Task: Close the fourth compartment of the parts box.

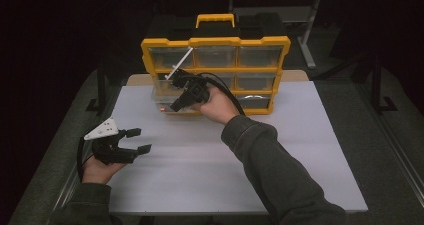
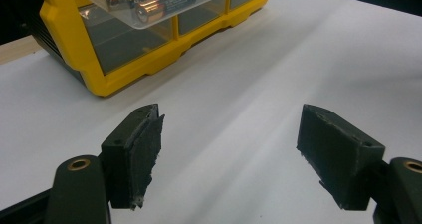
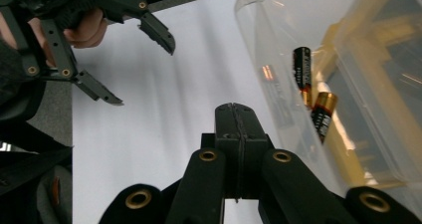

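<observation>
Drawer (image 3: 278, 45) juts past organizer (image 1: 260, 42) edge beside closed right gripper (image 3: 235, 112).

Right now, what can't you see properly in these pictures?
- Batteries in the clear drawer: right gripper view blurs the labels; the left gripper view's top edge cuts them off.
- Other drawers of the yellow box: too dark and small in the high view to tell what's inside.
- Right tongs: tips too dark in the high view to tell whether they touch the drawer.
</observation>
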`<state>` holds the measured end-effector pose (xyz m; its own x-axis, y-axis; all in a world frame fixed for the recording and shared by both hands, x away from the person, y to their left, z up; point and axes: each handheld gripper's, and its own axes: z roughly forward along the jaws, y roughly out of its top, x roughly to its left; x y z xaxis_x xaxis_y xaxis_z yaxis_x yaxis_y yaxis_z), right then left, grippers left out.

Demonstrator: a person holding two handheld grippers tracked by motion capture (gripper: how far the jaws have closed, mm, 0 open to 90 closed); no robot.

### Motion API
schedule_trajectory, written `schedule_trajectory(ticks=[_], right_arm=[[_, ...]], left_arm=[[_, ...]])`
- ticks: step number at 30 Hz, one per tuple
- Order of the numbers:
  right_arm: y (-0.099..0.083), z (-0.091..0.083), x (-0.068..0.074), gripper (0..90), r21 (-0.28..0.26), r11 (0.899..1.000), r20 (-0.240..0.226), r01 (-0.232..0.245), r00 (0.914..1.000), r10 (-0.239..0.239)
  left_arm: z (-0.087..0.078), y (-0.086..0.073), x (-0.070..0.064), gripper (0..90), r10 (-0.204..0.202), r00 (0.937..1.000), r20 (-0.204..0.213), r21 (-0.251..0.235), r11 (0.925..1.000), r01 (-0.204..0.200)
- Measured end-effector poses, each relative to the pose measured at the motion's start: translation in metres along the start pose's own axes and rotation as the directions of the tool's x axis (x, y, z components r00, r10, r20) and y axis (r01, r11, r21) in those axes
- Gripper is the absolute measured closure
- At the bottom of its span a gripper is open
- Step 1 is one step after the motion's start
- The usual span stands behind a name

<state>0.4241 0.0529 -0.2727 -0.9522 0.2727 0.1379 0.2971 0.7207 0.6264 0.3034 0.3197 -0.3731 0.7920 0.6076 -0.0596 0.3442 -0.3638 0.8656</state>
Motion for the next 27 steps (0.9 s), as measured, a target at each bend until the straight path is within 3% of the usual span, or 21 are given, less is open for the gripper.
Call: schedule_trajectory(ticks=[10,27], right_arm=[[0.0052,-0.0022,-0.0012,89.1,0.008,1.000,0.029,0.008,0.9995,-0.008],[0.0084,0.0041,-0.0039,89.2,0.005,1.000,-0.011,0.017,0.9998,-0.017]], left_arm=[[0.0016,0.0001,-0.0005,25.2,-0.008,1.0000,0.002,-0.001,1.0000,0.008],[0.0016,0.0004,-0.0003,25.2,-0.004,1.0000,0.000,0.005,1.0000,0.004]])
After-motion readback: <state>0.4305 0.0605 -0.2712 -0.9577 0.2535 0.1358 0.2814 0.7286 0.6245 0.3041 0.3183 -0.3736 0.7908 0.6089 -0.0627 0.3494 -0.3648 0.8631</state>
